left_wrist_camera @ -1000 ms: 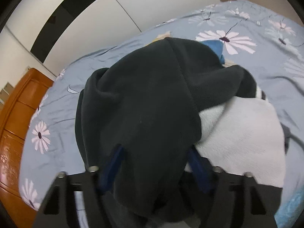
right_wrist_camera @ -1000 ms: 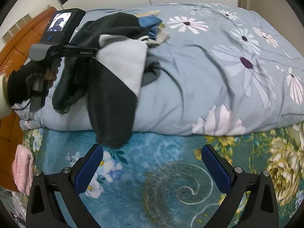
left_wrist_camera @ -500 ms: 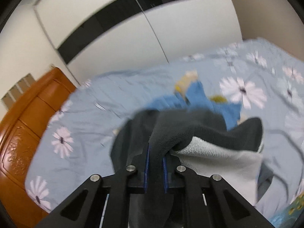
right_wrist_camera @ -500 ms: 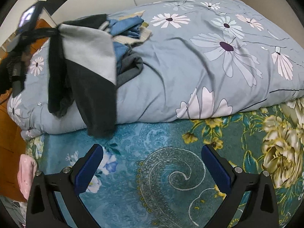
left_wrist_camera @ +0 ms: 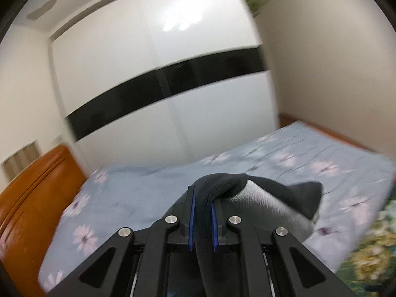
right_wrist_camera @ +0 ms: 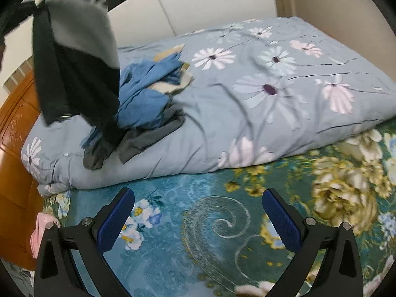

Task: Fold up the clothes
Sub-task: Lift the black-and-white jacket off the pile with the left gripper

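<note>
Between the narrow jaws of our left gripper we hold a fold of the dark fleece garment, lifted high so that it can hang free; a second ago these jaws stood wide over the pile. In the right view, our right gripper waits wide and empty above the bedspread, while the garment hangs over the blue clothes on the quilt, higher than before.

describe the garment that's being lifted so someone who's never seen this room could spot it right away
Start at the pale blue daisy-print quilt on the bed, then find the clothes heap at its end by the orange wooden headboard. Hanging above that heap, pinched in the left gripper, is the fleece garment. It alone is off the bed: thick, charcoal outside, pale grey inside, unlike the thin blue clothes below.
</note>
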